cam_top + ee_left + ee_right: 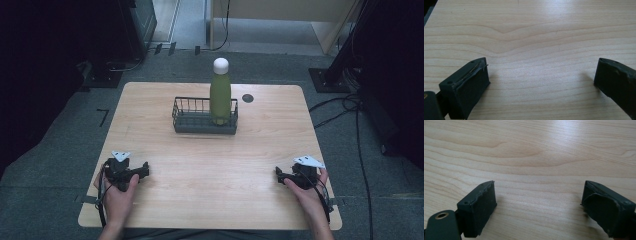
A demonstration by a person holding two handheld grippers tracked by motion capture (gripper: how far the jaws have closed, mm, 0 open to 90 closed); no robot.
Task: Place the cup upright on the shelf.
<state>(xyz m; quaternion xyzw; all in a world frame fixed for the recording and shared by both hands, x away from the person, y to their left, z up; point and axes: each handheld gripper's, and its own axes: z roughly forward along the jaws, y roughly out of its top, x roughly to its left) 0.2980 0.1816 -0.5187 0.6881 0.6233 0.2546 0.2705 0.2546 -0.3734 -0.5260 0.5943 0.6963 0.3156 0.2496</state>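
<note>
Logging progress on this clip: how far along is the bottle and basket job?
Done: the green bottle stands upright at the right end of the wire basket. In hand: nothing; the left gripper and right gripper rest open on the table, near its front edge. Left: from how things lie, perhaps nothing, or nothing has begun.

A green bottle (220, 97) with a white rounded cap stands upright in the right end of a dark wire basket (195, 119), which sits at the tabletop's (210, 170) far middle.
</note>
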